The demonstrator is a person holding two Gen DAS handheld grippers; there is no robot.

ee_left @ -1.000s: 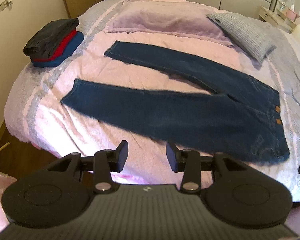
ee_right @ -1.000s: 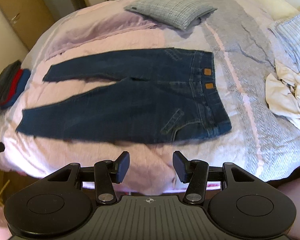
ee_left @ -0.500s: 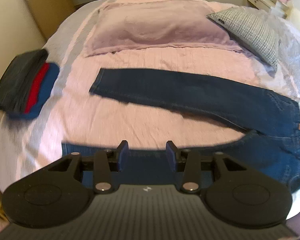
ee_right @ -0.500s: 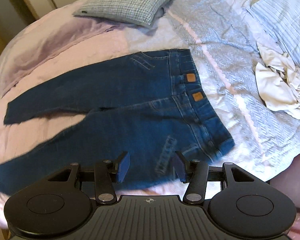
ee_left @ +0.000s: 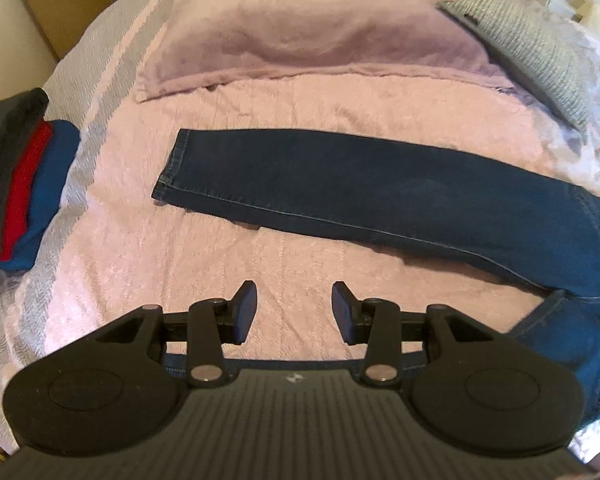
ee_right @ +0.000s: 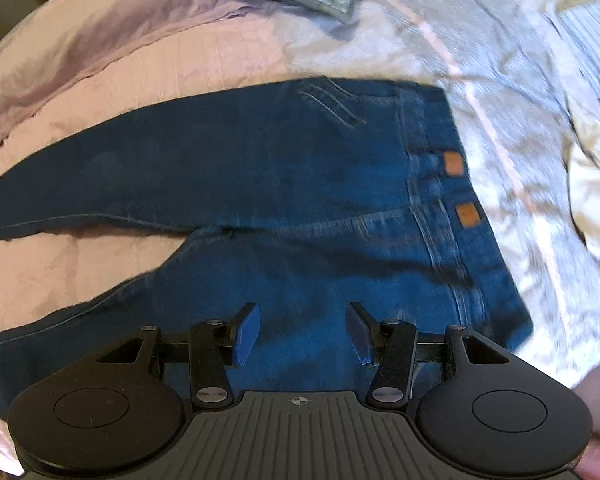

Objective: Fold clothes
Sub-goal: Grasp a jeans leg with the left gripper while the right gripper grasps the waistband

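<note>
I have the dark blue jeans (ee_right: 284, 200) spread flat on the pink bedspread (ee_left: 148, 264), legs splayed apart in a V, which I judge sets them up for laying one leg over the other. My left gripper (ee_left: 294, 312) hangs over the bare cover between the two legs, jaws apart and gripping nothing; the far leg (ee_left: 340, 184) lies across the view ahead, the near leg mostly hidden under the tool. My right gripper (ee_right: 302, 332) hovers over the seat near the waistband (ee_right: 440, 208), jaws likewise spread and empty. A stack of folded clothes (ee_left: 16, 184) sits at the bed's left edge, presumably finished pieces kept clear of the working area.
</note>
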